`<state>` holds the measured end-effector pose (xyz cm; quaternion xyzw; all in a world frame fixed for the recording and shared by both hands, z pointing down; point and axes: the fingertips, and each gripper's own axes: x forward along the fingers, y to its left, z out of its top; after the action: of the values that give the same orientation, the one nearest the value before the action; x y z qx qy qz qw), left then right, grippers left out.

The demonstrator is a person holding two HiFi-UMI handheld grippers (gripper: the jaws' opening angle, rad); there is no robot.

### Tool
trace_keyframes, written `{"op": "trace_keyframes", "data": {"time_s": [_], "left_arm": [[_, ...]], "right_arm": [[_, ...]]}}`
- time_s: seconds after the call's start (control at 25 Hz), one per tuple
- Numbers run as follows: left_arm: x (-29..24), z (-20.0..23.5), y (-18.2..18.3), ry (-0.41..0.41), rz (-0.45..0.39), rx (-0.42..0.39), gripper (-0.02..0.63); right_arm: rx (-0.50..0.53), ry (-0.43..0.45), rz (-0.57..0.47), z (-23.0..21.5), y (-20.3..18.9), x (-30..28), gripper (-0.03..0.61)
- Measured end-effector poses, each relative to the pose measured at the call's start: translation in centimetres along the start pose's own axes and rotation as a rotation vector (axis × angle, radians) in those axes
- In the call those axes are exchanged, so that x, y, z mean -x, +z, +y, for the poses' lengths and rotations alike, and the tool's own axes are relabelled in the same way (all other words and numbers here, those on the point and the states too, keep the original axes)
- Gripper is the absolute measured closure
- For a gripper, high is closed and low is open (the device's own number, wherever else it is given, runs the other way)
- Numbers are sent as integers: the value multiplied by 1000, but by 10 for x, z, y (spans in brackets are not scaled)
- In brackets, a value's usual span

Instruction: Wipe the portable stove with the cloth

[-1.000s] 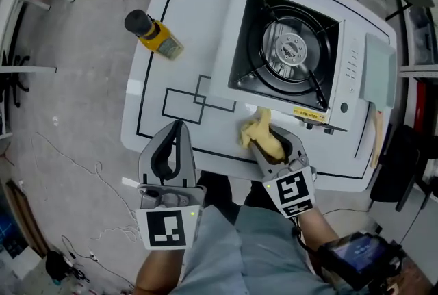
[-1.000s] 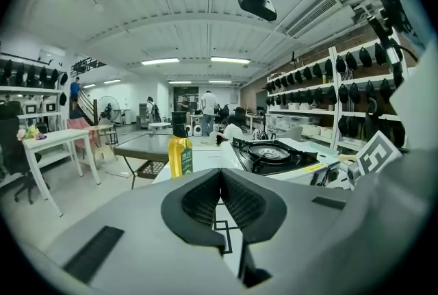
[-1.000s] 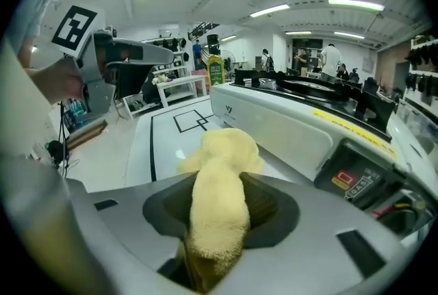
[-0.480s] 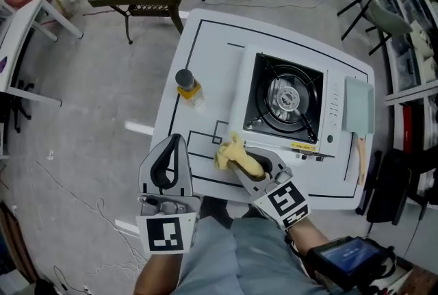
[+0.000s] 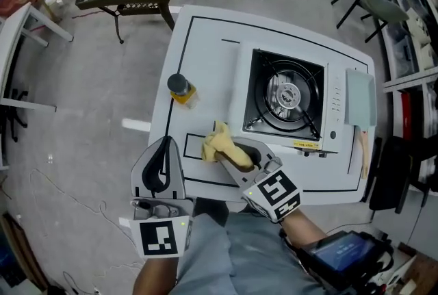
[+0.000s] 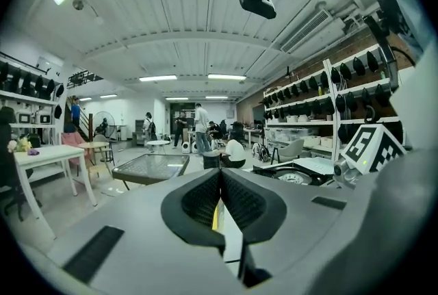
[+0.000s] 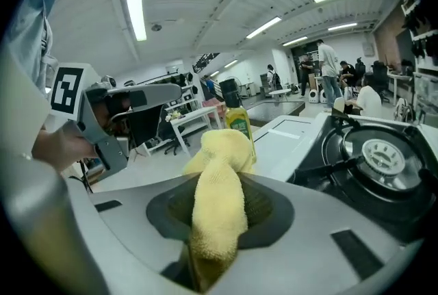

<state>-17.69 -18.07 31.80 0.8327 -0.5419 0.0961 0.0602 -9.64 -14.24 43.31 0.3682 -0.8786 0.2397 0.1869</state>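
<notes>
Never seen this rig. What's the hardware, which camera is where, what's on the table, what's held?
No robot here: a person holds a two-jaw gripper in each hand. The top-down picture comes from a camera on the person's head; the other two come from cameras riding on each gripper, looking along its jaws. On the white table sit a portable stove and a bottle. The right gripper has just been closing its jaws and clamps a yellow cloth, not yet on the stove. The left gripper is shut and empty.
</notes>
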Motion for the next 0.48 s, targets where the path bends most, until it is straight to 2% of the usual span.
{"op": "trace_keyframes", "data": {"time_s": [0.2, 0.48], "left_arm": [[-14, -16, -23, -34, 68, 7, 595], [-22, -43, -24, -63, 78, -17, 595]], "right_arm": [[-84, -17, 7, -18, -16, 0, 442], [-141, -23, -27, -30, -24, 20, 442]]}}
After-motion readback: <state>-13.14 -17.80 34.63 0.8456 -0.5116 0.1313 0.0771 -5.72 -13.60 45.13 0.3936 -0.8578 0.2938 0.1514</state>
